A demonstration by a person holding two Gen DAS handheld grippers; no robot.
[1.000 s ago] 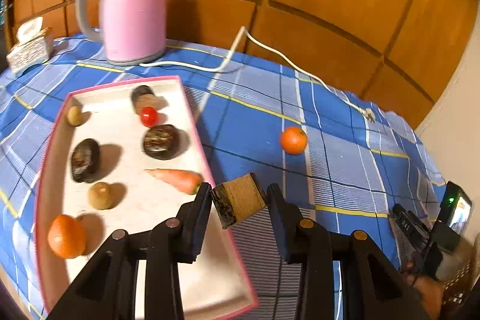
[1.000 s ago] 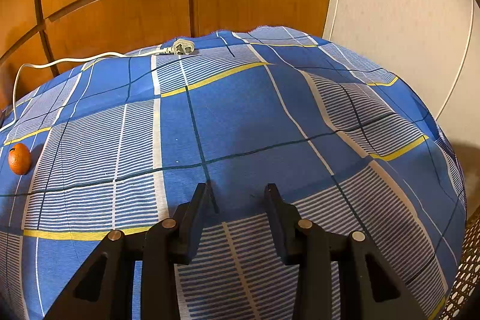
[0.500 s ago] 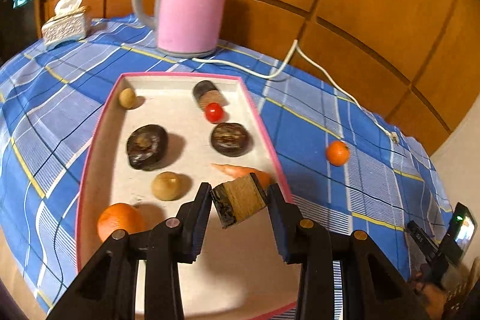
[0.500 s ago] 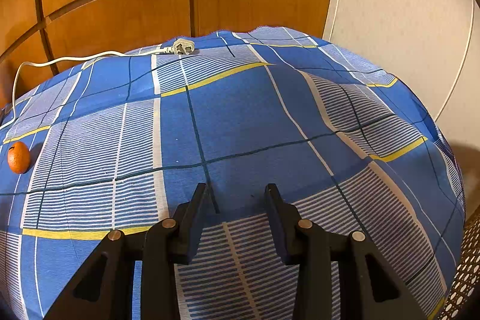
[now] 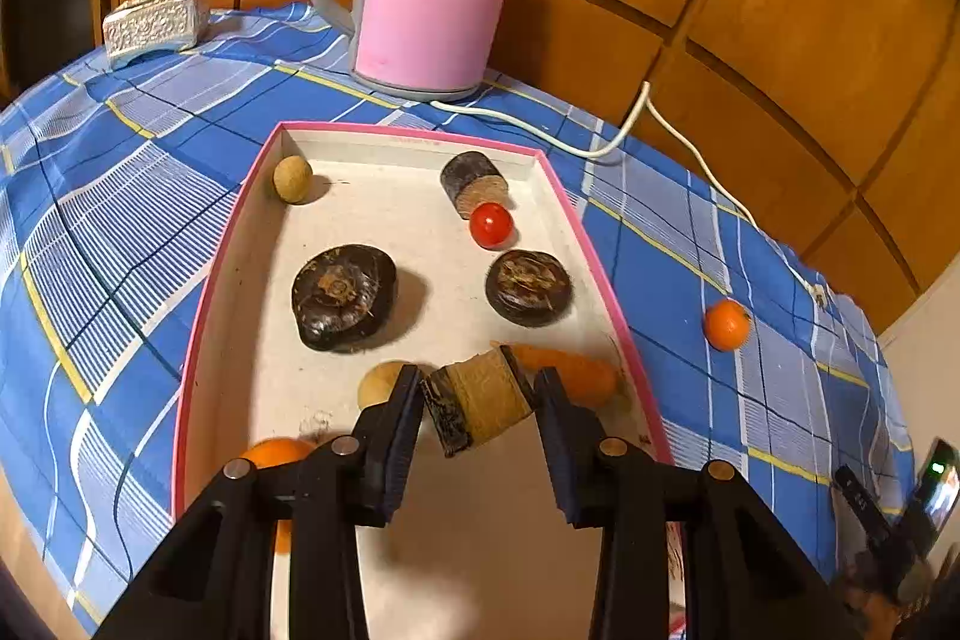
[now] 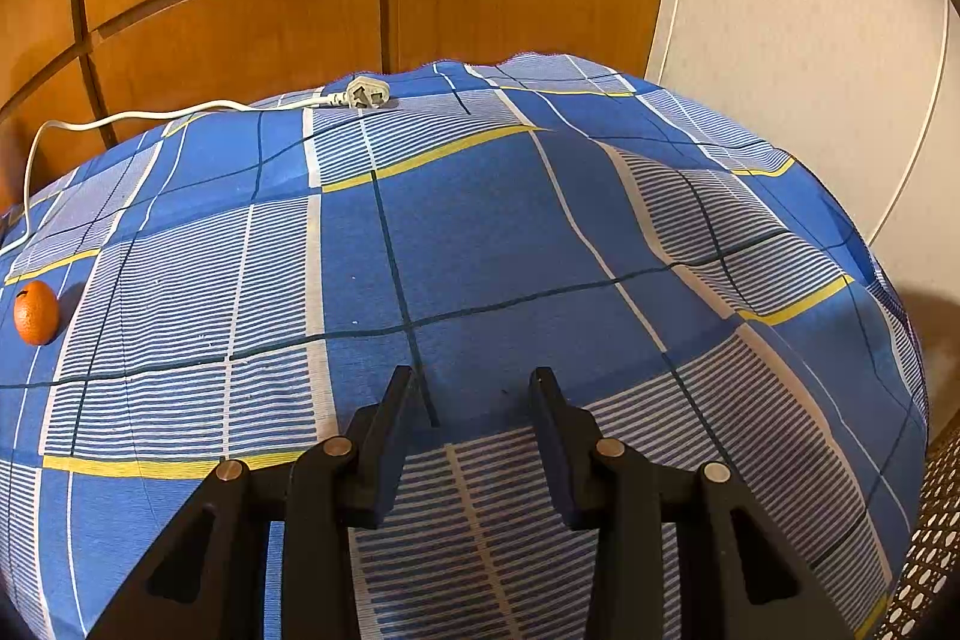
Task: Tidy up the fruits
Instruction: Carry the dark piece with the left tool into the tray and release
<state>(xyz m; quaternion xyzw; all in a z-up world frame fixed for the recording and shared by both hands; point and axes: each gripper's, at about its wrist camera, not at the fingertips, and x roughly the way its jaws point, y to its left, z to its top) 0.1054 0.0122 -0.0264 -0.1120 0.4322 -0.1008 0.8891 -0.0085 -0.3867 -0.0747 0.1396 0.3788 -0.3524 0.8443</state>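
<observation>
Left gripper (image 5: 477, 400) is clamped on a dark-skinned, tan-faced cut fruit chunk (image 5: 477, 403) over the pink-rimmed white tray (image 5: 210, 280), near its front edge. Right gripper (image 6: 471, 400) fingers apart above the blue plaid tablecloth (image 6: 480, 232).

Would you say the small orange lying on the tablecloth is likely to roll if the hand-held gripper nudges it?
Probably yes: the small orange looks round and sits free on the tablecloth. Its dimpled peel should grip fairly well. The cloth's folds may slow it.
</observation>
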